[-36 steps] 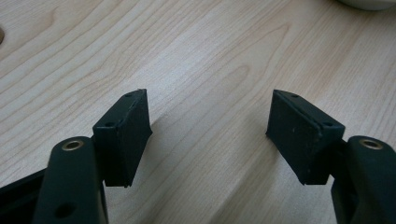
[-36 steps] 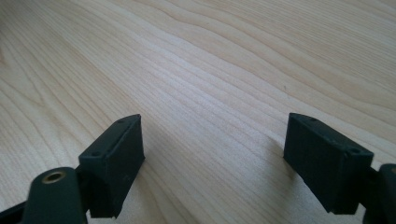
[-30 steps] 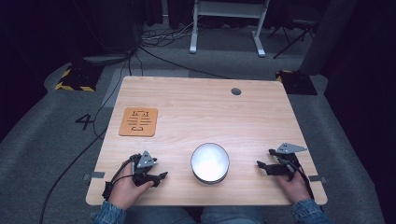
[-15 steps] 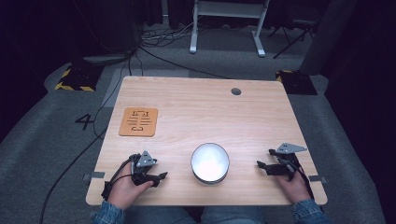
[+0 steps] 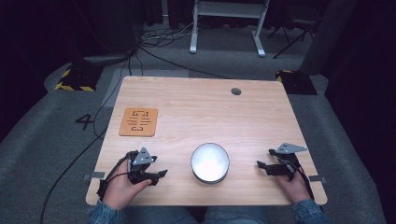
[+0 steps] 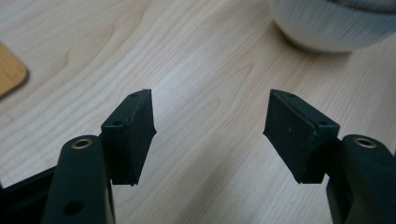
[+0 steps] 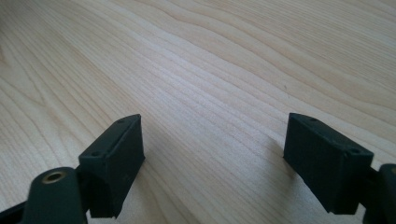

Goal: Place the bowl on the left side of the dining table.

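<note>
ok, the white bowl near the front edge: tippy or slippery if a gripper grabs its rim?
The white bowl looks wide and low, so tipping seems unlikely. Its wall looks smooth or finely ribbed, probably hard, so a rim pinch may slip. On the bare wooden table it would probably slide.

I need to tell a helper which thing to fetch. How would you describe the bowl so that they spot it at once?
On the light wooden table, look along the near edge, between the two hand-held black grippers. There sits a round white bowl with a darker rim. The only other item, a flat orange square mat, lies farther back on the left.
</note>
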A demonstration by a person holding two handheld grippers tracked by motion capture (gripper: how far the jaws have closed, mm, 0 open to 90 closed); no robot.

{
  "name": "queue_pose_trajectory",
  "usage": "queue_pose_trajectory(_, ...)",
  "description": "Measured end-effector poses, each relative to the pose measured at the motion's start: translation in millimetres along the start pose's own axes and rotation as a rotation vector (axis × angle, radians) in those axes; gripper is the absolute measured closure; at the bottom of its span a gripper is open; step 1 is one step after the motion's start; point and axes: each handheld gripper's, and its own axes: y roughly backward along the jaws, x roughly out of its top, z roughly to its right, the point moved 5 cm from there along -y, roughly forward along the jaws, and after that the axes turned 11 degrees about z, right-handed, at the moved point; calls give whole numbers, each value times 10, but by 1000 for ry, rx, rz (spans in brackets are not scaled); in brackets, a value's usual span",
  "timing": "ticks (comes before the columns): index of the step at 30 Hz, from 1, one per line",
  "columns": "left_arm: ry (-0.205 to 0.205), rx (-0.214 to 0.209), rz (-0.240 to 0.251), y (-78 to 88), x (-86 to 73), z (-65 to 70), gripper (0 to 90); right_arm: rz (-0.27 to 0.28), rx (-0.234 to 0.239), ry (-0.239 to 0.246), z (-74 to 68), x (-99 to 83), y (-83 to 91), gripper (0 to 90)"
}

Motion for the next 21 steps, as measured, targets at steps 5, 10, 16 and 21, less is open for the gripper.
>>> queue_pose_trajectory(5,-12,-22,40,43,180,61,335,0,-1,0,-1,0,0,202)
queue_pose_trajectory(10,-34,-38,58,73,309,97,337,0,-1,0,-1,0,0,202)
queue_pose_trajectory(16,-36,-55,74,83,424,154,340,0,-1,0,-1,0,0,202)
queue_pose_trajectory(21,-56,-75,95,86,541,209,344,-1,-1,-1,-2,-1,2,202)
